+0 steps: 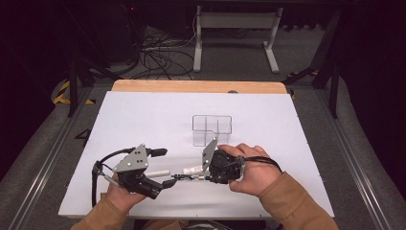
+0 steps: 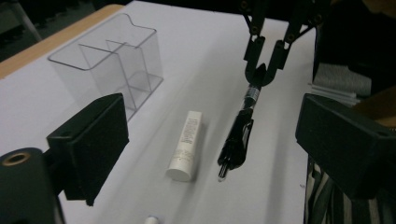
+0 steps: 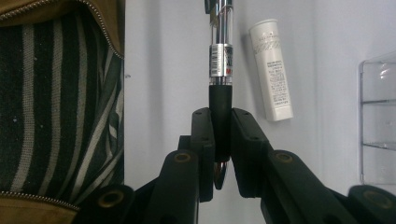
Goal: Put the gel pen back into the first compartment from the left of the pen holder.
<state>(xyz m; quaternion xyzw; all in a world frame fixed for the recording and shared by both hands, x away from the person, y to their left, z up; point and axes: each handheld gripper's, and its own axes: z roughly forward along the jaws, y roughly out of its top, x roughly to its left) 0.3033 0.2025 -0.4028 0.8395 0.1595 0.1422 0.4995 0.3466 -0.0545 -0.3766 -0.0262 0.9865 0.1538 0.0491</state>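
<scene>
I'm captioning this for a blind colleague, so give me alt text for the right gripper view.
The right gripper is shut on the grip end of a black pen, which points away over the white table. A white tube lies beside it.

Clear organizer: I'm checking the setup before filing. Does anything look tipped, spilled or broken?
Nothing stands out. The clear organizer stands upright and empty; the white tube lies flat, and the right claw grips the pen.

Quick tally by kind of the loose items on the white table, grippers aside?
Pens: 1, black pen clamped in the right hand-held gripper
White tubes: 1, white tube lying flat
Clear organisers: 1, clear organiser standing upright
Total: 3
A small white thing at the bottom edge of the left gripper view is too cropped to count.
</scene>
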